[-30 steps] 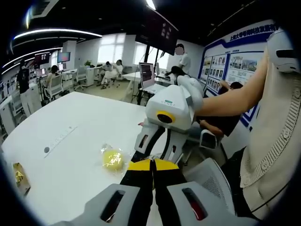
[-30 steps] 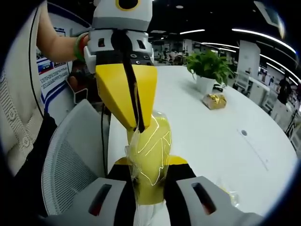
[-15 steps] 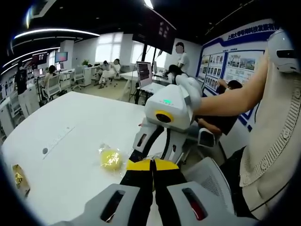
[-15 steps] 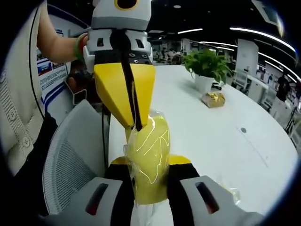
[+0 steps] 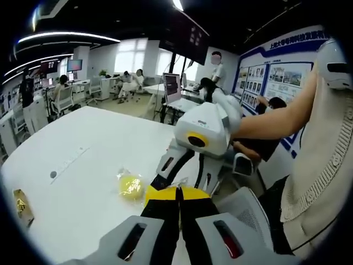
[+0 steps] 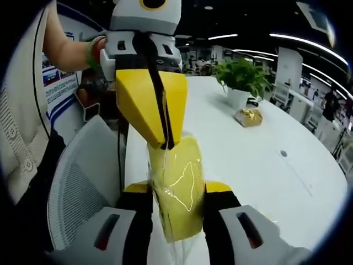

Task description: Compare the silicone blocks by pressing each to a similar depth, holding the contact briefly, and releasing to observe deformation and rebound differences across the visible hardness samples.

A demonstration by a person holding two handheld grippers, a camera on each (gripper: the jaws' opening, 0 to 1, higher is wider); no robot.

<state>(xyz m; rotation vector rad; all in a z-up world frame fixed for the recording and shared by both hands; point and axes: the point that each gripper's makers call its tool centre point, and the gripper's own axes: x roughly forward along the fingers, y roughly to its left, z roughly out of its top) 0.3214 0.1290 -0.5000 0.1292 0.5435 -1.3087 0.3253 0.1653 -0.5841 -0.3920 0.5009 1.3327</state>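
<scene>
Your right gripper (image 6: 175, 190) is clamped on a yellow silicone block (image 6: 177, 187) wrapped in clear film; in the right gripper view the block stands upright between the two jaws, its sides pressed by the yellow pads. In that same view your left gripper (image 6: 167, 144) comes in from above, its two yellow jaws drawn together to a point that touches the top of the block's wrapping; from this angle you cannot tell whether film is pinched between them. The left gripper view looks the other way: its own jaws (image 5: 178, 190) rise closed against each other at the bottom, and just beyond their tips sits the white body of your right gripper (image 5: 199, 144), held by your arm (image 5: 270, 118) reaching in from the right. That view hides the held block behind the jaws, but it shows a second yellow block (image 5: 131, 185) in crinkled clear wrap lying alone on the white tabletop (image 5: 83, 165), near the edge closest to you. A small gold-wrapped item (image 5: 21, 205) rests toward the tabletop's left edge there. The right gripper view adds a potted green plant (image 6: 242, 80) standing on the far part of the table, with a gold packet (image 6: 250, 117) just beside its pot.
</scene>
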